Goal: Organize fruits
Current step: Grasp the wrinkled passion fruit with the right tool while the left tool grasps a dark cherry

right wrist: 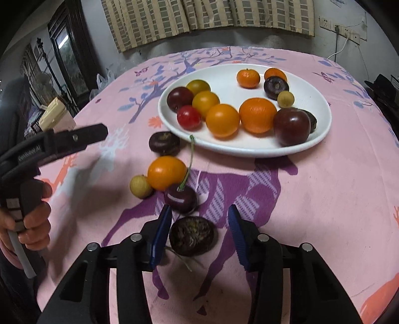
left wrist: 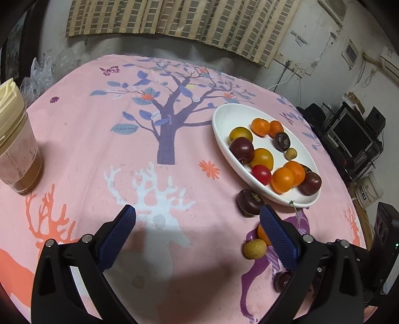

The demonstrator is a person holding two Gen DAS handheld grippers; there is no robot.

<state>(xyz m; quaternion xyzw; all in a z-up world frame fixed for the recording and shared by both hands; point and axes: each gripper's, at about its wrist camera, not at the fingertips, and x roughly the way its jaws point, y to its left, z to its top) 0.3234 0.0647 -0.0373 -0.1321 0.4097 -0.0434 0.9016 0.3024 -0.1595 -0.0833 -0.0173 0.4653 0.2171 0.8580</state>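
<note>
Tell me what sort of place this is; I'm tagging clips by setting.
Most likely a lived-in home room. A pink tablecloth printed with trees and deer covers the table, checked curtains hang behind it, and a computer desk with speakers stands against the wall.

In the left wrist view, the right finger [left wrist: 279,239] of the left tongs covers most of an orange fruit [left wrist: 262,234] and the upper part of a dark cherry [left wrist: 281,281]. On the plate [left wrist: 224,119], a dark fruit [left wrist: 307,169] behind the oranges shows only as a sliver. The cup [left wrist: 20,154] is cut by the left edge.

In the right wrist view, a dark fruit [right wrist: 311,121] on the plate is mostly hidden behind a plum [right wrist: 291,125]. The hand [right wrist: 32,219] holding the left tongs is cut off by the left edge, and the lettering on that tool [right wrist: 28,152] is too small to read surely.
</note>
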